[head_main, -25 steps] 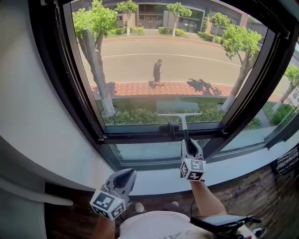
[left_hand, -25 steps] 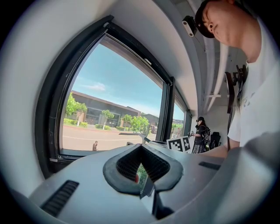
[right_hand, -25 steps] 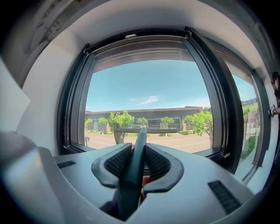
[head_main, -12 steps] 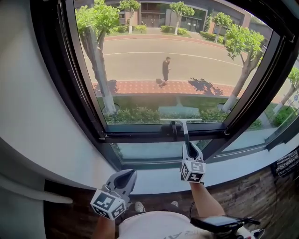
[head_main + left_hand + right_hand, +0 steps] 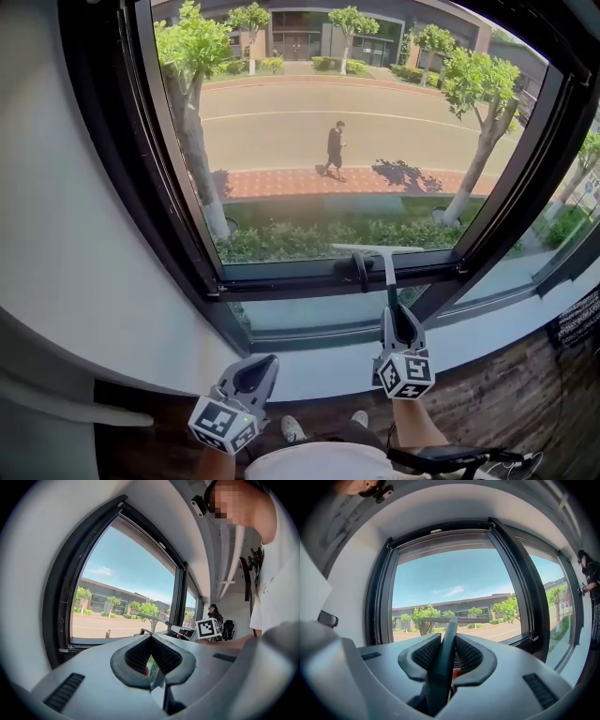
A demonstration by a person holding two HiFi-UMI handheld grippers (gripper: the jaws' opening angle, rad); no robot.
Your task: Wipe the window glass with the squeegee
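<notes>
Clamping the squeegee point(image 5: 378, 249), the right gripper point(image 5: 392, 317) looks nearly done wiping down the window glass point(image 5: 319, 141), lower middle frame; the left gripper point(image 5: 255, 367) jaws are closed, empty.

squeegee handle point(image 5: 445, 658) end hidden between fingers point(image 5: 471, 656)

Window frame point(image 5: 309, 272): black.
Wall point(image 5: 66, 234): plain white.
Squeegee point(image 5: 388, 281): dark handle, pale grey blade bar.
Left tongs point(image 5: 262, 364): light grey shell, black ribbed pads.
Right tongs point(image 5: 395, 317): same light grey shell, same black ribbed pads.
Left marker cube point(image 5: 223, 424): white faces, black square patterns.
Floor point(image 5: 506, 394): dark brown wood grain.
</notes>
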